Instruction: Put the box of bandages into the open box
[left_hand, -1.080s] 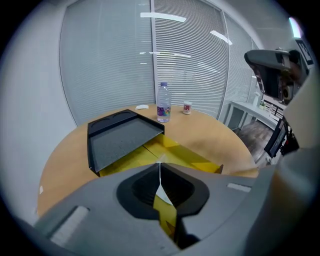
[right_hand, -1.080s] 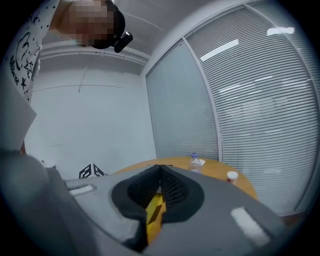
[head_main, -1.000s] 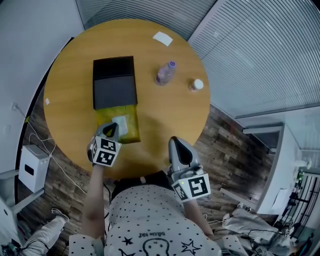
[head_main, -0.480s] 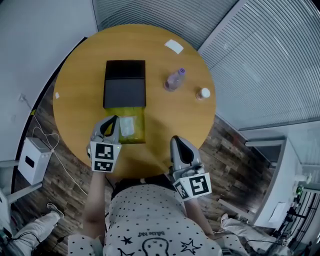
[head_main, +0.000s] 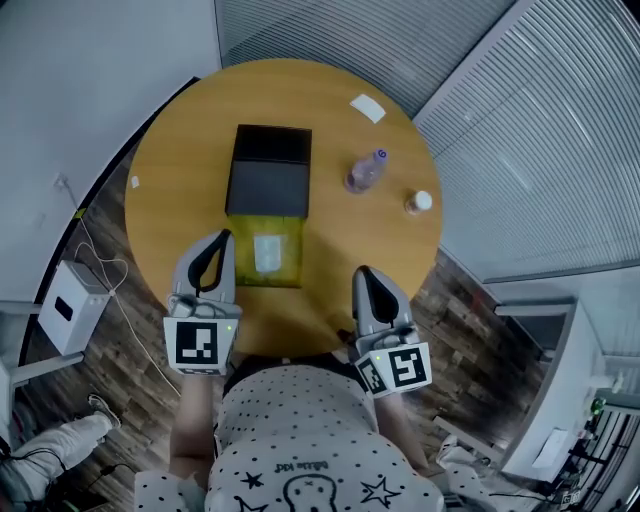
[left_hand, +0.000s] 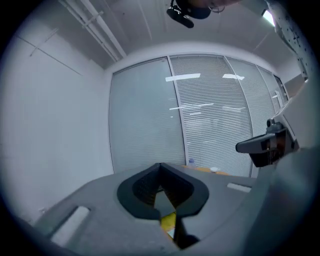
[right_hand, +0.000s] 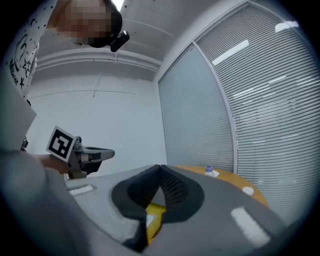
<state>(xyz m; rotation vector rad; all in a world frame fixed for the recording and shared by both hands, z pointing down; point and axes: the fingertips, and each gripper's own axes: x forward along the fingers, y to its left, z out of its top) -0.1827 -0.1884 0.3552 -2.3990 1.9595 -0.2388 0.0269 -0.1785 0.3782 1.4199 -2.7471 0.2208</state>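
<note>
L gripper (head_main: 221, 240) backed off near-left, jaws pressed together, empty; R gripper (head_main: 362, 273) likewise. Bandage box (head_main: 268, 252) prob. resting in open box (head_main: 291, 268); task looks done.

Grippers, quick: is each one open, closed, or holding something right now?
Left gripper: closed, holding nothing.
Right gripper: closed, holding nothing.
</note>
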